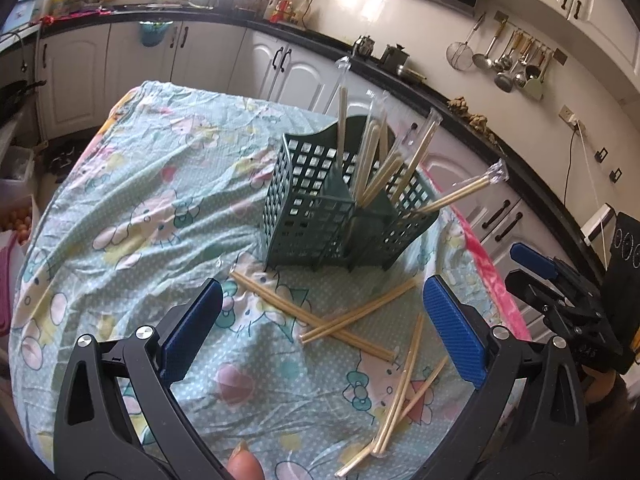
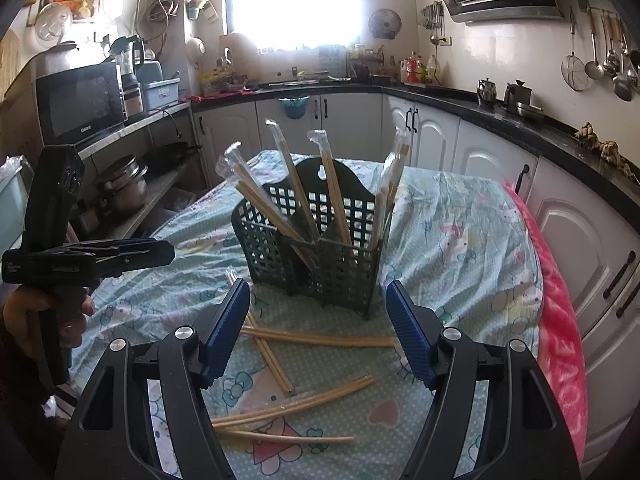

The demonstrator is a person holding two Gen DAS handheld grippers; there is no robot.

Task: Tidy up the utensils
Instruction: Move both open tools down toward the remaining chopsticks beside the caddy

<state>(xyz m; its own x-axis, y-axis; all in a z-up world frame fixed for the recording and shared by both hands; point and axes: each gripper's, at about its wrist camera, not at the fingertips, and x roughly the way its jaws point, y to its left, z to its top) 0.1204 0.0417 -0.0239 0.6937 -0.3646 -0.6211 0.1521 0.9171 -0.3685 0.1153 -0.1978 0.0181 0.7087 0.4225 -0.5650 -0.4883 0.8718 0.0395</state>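
Note:
A dark green lattice utensil basket (image 1: 308,204) stands on the cloth-covered table (image 1: 160,200) and holds several wrapped chopstick pairs (image 1: 416,160). Loose bare chopsticks (image 1: 352,316) lie crossed on the cloth in front of it. My left gripper (image 1: 320,320) is open and empty, above the loose chopsticks. In the right wrist view the basket (image 2: 320,248) is straight ahead, with loose chopsticks (image 2: 316,338) below my right gripper (image 2: 318,328), which is open and empty. The left gripper (image 2: 120,254) shows at the left there; the right gripper (image 1: 560,292) shows at the right in the left view.
A pink towel (image 2: 560,320) hangs at the table's right edge. White cabinets and a black counter (image 2: 520,120) run behind and to the right. Shelves with a microwave (image 2: 80,100) and pots (image 2: 120,188) stand at the left.

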